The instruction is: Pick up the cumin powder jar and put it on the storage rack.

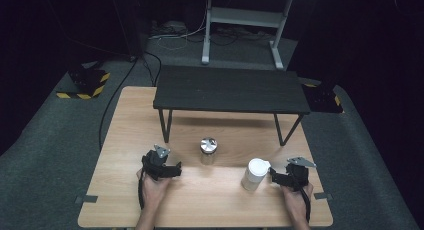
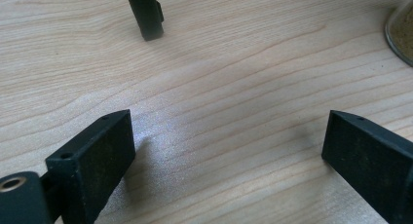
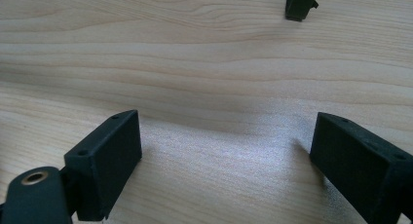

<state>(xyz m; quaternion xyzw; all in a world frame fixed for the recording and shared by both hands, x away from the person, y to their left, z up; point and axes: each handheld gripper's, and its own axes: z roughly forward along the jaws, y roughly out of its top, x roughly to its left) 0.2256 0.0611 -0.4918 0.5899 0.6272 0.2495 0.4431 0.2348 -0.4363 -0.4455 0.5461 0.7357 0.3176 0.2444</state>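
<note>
From the high view, we are resting the left gripper (image 1: 172,170) on the wooden table (image 1: 120,135), just left of the metal-lidded jar (image 1: 208,150), with bare wood stretching toward the table's left edge. We are holding the right gripper (image 1: 274,176) just beside the white container (image 1: 255,174), its tips about touching the container's right side, close to the table's right edge. The black bench (image 1: 230,89) is standing across the far half, leaving open room beneath it.

In the left gripper view, we are keeping the jaws spread wide with nothing but bare wood between them; a bench leg (image 2: 145,14) is standing ahead, and the jar's base (image 2: 400,34) is peeking in at the right edge.

In the right gripper view, we are holding the jaws wide apart over bare wood, another leg's foot (image 3: 299,4) ahead.
</note>
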